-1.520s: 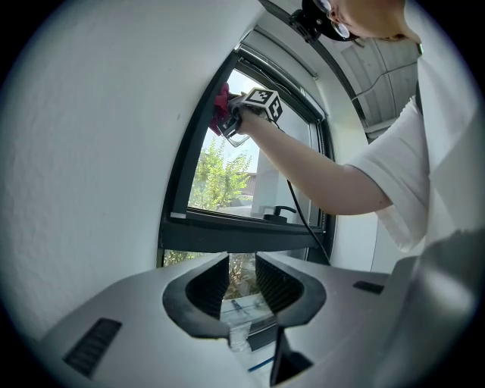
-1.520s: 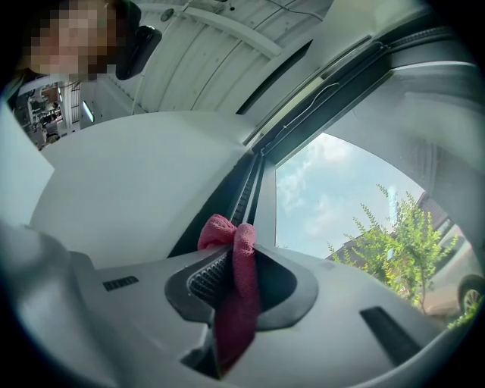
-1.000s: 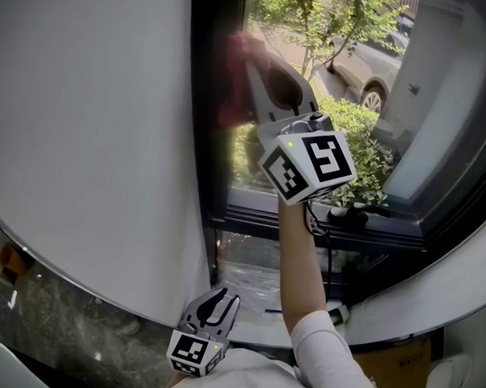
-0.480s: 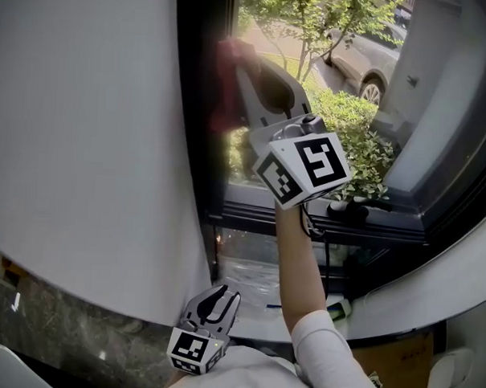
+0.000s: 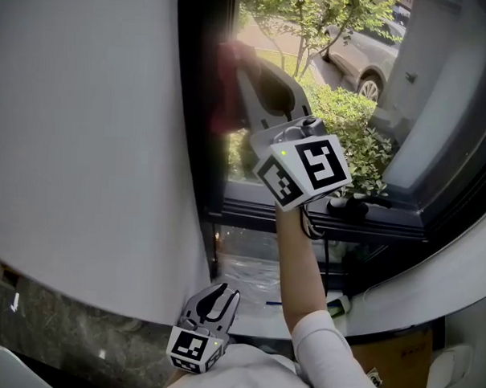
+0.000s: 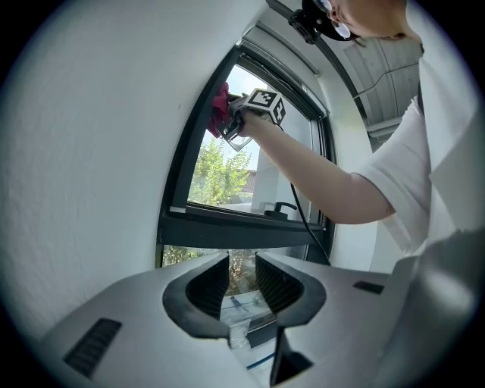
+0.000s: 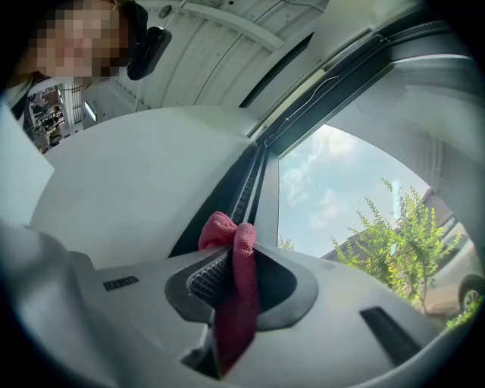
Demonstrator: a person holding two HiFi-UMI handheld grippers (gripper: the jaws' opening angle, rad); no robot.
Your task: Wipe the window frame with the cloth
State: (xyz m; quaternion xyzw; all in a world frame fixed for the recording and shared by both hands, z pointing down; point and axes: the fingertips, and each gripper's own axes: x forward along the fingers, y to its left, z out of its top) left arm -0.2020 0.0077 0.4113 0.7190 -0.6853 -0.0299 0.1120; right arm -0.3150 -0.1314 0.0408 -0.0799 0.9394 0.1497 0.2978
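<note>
1. Daylight came in from the street, where shrubs and a parked car showed beyond the glass. It lit a dark window frame set into a white wall. The red cloth sat high on the frame's left upright, bunched against the metal so that its folded head did the rubbing.
2. Your right gripper had its jaws clamped on the cloth, with a tail hanging down between them. In the right gripper view the wad poked past the tips, which I judge spared the frame from hard plastic.
3. You reached your right arm up and tilted the tool toward the upright, probably so the pressure ran into its channel.
4. Your left gripper hung low by your body near the wall's lower edge. Its jaws were slightly apart with nothing between them, and it seemed parked out of the way, since one cloth needed only one tool.
5. Wiping looked under way. By my judgement the lower rail was not yet done.
</note>
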